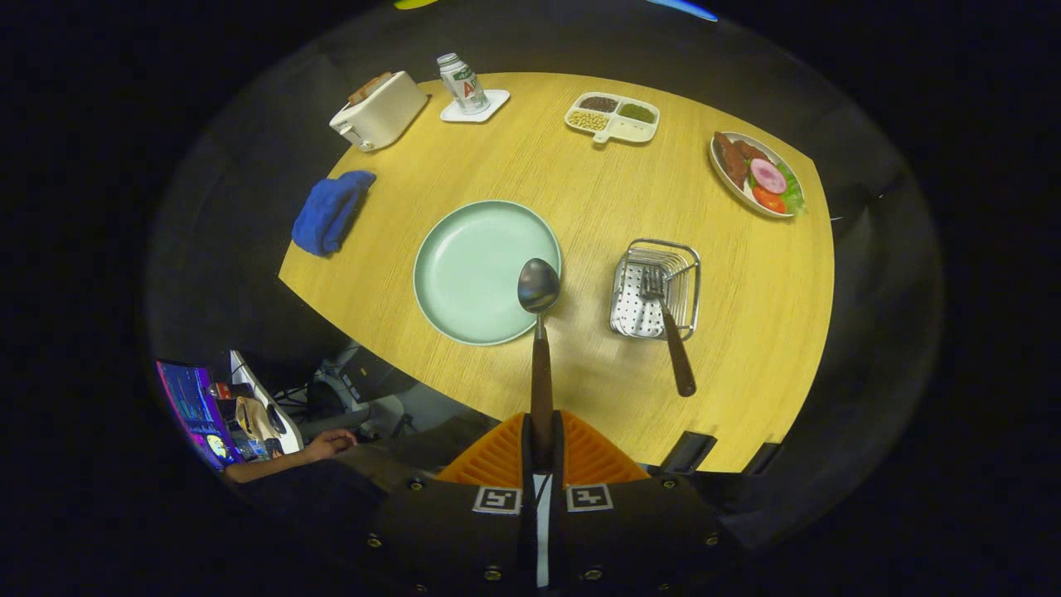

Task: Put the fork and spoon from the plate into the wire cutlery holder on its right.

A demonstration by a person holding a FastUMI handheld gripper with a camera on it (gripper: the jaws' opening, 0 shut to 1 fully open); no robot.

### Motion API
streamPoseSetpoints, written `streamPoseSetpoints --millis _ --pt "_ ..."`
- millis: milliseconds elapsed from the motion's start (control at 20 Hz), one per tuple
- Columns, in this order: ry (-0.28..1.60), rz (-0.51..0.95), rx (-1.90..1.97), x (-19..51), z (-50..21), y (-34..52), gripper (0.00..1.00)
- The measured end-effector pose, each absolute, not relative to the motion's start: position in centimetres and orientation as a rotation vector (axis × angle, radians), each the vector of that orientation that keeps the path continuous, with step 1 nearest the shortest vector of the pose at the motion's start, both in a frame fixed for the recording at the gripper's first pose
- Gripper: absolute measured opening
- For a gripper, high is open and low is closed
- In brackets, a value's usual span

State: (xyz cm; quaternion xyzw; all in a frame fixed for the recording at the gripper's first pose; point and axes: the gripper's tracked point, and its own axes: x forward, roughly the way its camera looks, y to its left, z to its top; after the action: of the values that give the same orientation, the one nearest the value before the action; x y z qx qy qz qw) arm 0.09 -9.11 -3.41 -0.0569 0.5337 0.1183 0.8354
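My gripper [543, 444] is shut on the brown handle of the spoon [539, 286], which sticks out ahead of the fingers, high above the table. Its metal bowl shows over the right rim of the pale green plate [464, 265], which has nothing lying on it. To the plate's right stands the wire cutlery holder [642, 311]. The fork [670, 327] rests in it, tines inside and brown handle leaning out over the near rim.
On the round wooden table [580, 191] stand a white toaster [380, 112], a can on a coaster [464, 83], a blue cloth [330, 211], a divided dish of beans [613, 118] and a plate of food [756, 174]. A person's hand [327, 446] lies near a screen below the table.
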Motion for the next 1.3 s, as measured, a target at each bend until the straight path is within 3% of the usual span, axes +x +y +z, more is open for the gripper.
streamPoseSetpoints --millis 550,1300 --pt "1.141 0.164 -0.075 0.0 -1.1 -15.8 0.06" --pt "1.233 0.16 -0.106 3.0 -3.8 -17.2 0.06"
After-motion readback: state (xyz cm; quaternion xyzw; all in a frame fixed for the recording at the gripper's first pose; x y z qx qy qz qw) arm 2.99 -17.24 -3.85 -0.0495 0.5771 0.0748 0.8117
